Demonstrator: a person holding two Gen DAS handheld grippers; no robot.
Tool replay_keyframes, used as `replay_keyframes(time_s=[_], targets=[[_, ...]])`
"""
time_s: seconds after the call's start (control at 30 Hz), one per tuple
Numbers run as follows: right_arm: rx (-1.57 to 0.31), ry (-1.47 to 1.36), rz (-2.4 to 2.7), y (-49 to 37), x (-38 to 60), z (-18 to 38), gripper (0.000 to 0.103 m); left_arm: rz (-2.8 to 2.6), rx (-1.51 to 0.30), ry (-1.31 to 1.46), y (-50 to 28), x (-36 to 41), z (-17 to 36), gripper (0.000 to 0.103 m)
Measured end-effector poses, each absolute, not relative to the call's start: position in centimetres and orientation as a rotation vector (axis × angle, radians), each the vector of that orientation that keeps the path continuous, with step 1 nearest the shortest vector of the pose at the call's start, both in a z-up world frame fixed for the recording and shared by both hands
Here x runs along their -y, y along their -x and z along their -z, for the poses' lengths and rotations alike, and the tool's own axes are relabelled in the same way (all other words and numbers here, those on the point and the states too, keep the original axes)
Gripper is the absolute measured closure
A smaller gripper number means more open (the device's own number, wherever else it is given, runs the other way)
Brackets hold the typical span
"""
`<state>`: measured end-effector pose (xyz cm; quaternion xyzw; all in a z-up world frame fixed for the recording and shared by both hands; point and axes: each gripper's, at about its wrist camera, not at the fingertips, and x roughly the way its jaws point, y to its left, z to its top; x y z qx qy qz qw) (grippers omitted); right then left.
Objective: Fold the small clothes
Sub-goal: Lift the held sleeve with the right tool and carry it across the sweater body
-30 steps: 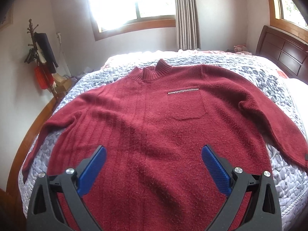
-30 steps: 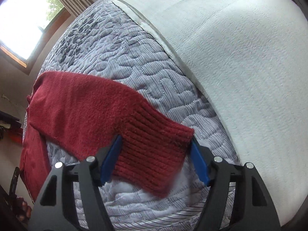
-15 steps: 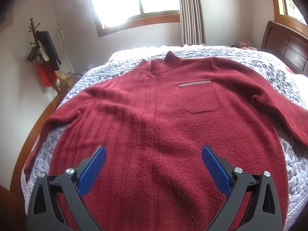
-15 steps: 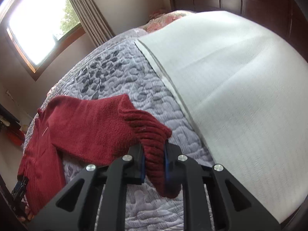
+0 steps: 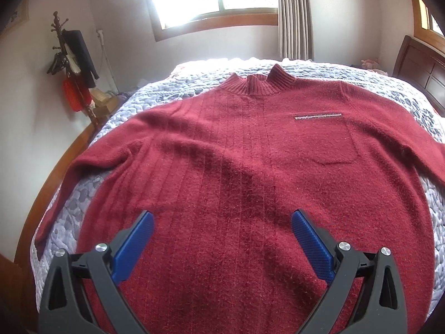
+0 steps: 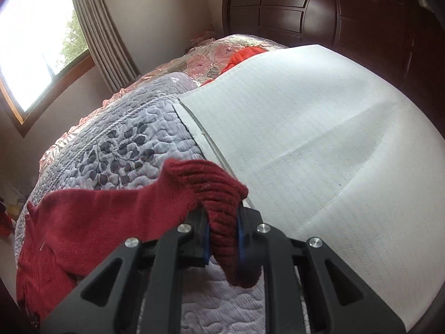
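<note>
Red sweater (image 5: pixel 236 183) flat under wide-spread left fingers (image 5: pixel 133 245) — cuff (image 6: pixel 222 222) pinched between right fingers (image 6: pixel 204 239), right view only.

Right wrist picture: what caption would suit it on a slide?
Right gripper shut on the red sweater's ribbed cuff, lifting the sleeve above the grey quilt.

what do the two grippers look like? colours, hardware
Both match: the left gripper and right gripper have black plastic frames with triangular cutouts, round silver bolt heads at the pivots, and blue ribbed pads on the fingers. No cables, markings or sleeves show.
</note>
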<state>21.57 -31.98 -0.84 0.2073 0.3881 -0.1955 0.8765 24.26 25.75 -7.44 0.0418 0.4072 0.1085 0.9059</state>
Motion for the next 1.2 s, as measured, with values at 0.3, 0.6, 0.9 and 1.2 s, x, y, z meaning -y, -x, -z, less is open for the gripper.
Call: replay_keyframes(time_s=[0.3, 0.6, 0.9, 1.2], targets=[[-0.720, -0.340, 0.279, -27.2, 23.5, -5.8, 0.090, -0.253, -0.852, -0.067, -25.2, -28.4, 7.9, 0.004], [-0.681, -0.273, 0.135, -30.3, 15.4, -11.2, 0.090, -0.265, -0.853, -0.056, -25.3, -30.2, 7.9, 0.004], [-0.760, -0.163, -0.082, -33.4, 3.0, -9.3, 0.091, -0.277, -0.861, -0.055, -25.5, -32.2, 7.7, 0.004], [-0.908, -0.125, -0.227, -35.3, -4.4, -2.0, 0.091, -0.307, -0.872, -0.044, -28.8, -35.3, 7.1, 0.004]])
